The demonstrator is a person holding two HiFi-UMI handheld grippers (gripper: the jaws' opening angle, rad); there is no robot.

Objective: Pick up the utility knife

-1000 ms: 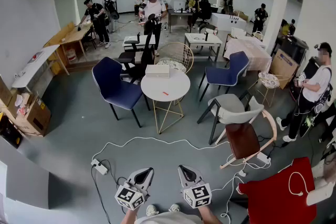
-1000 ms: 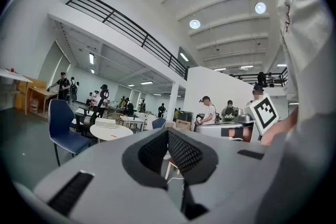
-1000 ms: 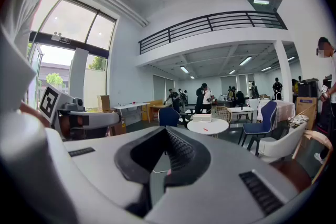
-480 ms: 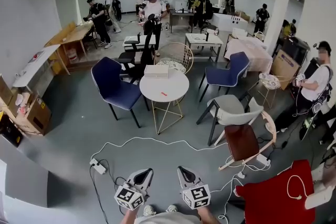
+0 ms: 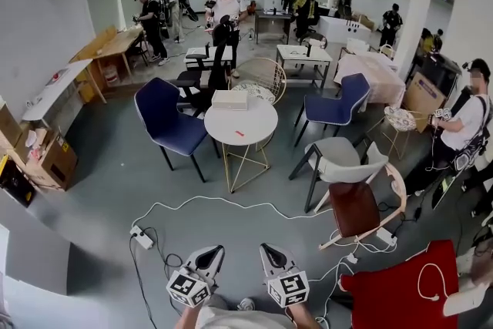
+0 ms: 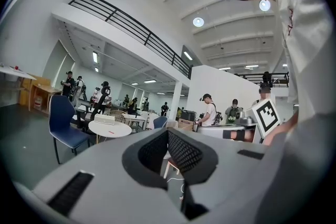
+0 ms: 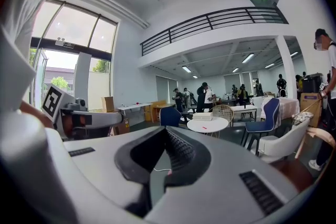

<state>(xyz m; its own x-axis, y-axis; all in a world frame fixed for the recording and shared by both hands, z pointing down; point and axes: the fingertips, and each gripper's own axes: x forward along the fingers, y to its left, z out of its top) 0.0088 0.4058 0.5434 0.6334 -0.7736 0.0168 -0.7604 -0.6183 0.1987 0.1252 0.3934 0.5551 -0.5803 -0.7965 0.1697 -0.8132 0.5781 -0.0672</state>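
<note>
Nearest the person, the left hand-held gripper [image 5: 216,251] and right hand-held gripper [image 5: 266,250] each have their jaws pressed together on nothing. The step in hand looks like the approach. Well ahead, a small red thing, likely the utility knife [image 5: 240,135], lies on the round white counter [image 5: 263,127]. The next move calls for walking up and parting one pair of jaws.

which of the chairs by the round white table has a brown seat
The wood-framed chair at the head view's lower right, next to the grey chair; the blue chairs sit farther back.
</note>
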